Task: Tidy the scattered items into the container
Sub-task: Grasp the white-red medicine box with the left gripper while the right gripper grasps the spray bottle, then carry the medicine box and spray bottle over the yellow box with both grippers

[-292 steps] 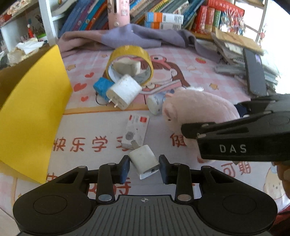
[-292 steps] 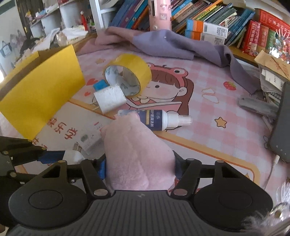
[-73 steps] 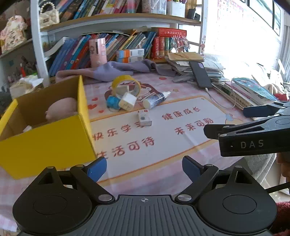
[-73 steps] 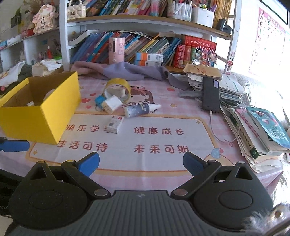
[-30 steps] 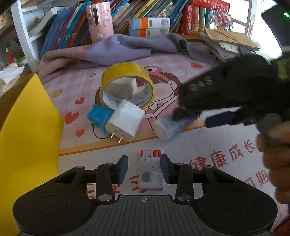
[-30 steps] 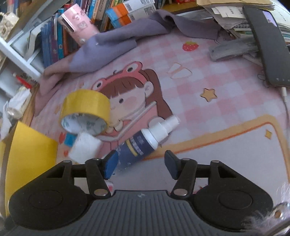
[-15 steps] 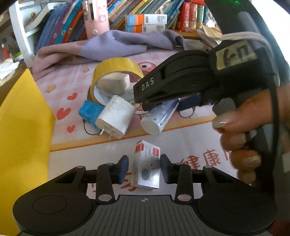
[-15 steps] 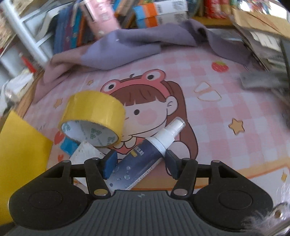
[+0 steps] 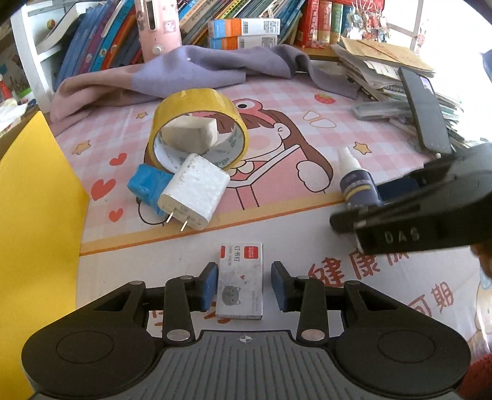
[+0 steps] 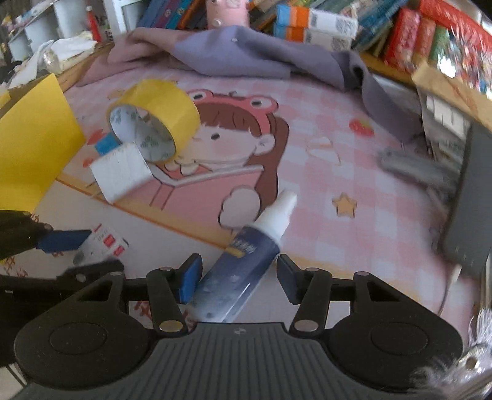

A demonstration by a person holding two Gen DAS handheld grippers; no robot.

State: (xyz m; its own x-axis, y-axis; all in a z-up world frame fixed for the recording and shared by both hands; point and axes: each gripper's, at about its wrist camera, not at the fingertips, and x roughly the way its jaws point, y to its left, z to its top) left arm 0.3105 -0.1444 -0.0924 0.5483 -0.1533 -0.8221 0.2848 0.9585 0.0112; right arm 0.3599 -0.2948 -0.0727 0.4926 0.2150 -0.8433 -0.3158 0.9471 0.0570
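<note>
My left gripper (image 9: 244, 286) is open around a small white staple box (image 9: 240, 280) lying flat on the mat, jaws a little apart from its sides. My right gripper (image 10: 238, 278) is open around a dark blue spray bottle (image 10: 243, 260) with a white nozzle; it also shows in the left wrist view (image 9: 356, 181). A white charger plug (image 9: 195, 192), a blue eraser (image 9: 147, 184) and a yellow tape roll (image 9: 196, 126) with a white block (image 9: 189, 132) inside lie together. The yellow box (image 9: 37, 215) stands at the left.
A purple cloth (image 9: 196, 70) lies at the back before a bookshelf (image 9: 215, 18). A stack of papers with a black phone (image 9: 426, 114) sits at the right. The right gripper's body (image 9: 415, 212) hangs over the mat's right side.
The right gripper has swung from the middle to the right with the spray bottle between its jaws. The staple box now lies flat between my left jaws, which have opened a little wider.
</note>
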